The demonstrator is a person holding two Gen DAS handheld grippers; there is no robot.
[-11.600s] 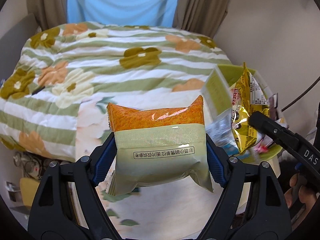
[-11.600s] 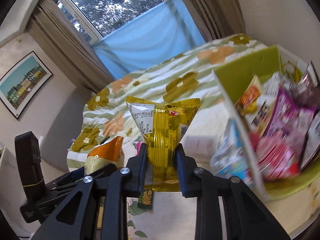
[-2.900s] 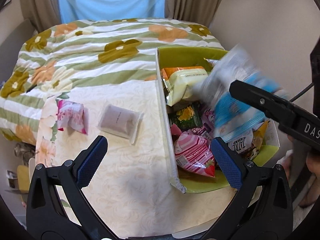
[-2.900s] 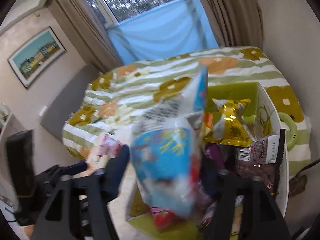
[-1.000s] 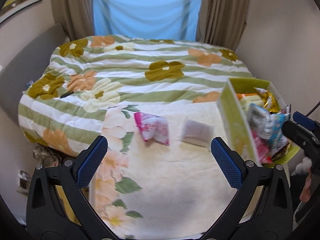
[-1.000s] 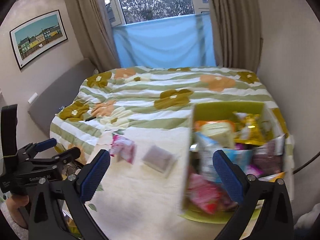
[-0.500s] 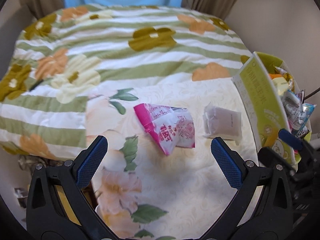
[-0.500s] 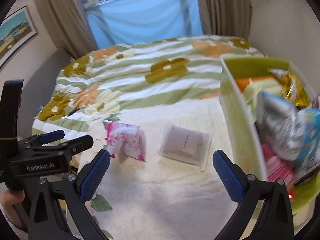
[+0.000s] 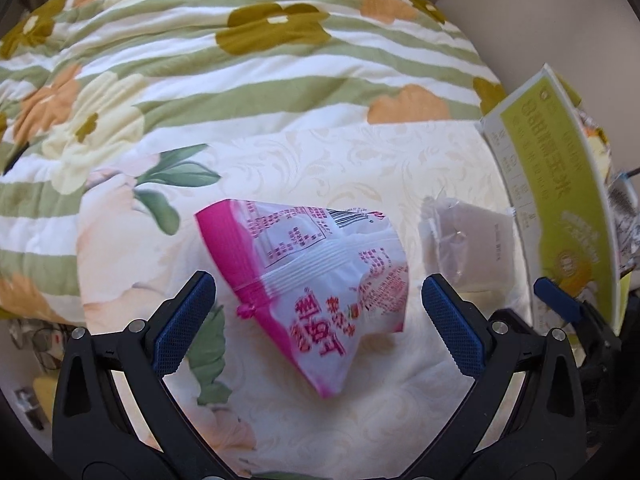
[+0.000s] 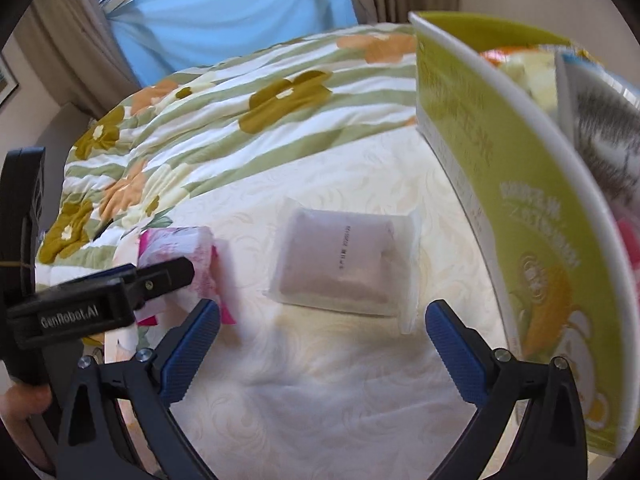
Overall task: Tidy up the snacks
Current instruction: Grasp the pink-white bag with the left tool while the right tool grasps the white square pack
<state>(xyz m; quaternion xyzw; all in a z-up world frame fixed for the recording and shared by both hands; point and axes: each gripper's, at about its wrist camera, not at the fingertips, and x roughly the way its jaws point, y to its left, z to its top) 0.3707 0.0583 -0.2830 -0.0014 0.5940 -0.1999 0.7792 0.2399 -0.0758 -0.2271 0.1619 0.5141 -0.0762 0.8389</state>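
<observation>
Here, my left gripper hangs spread wide over the pink packet, which lies flat on the cream cloth with nothing blocking either side of it. Just right of it, apart from it, lies the clear pouch, and my right gripper is likewise spread and empty just short of that pouch. Further right stands the green box, already crowded with snacks, close beside the pouch. The flowered quilt lies behind.
</observation>
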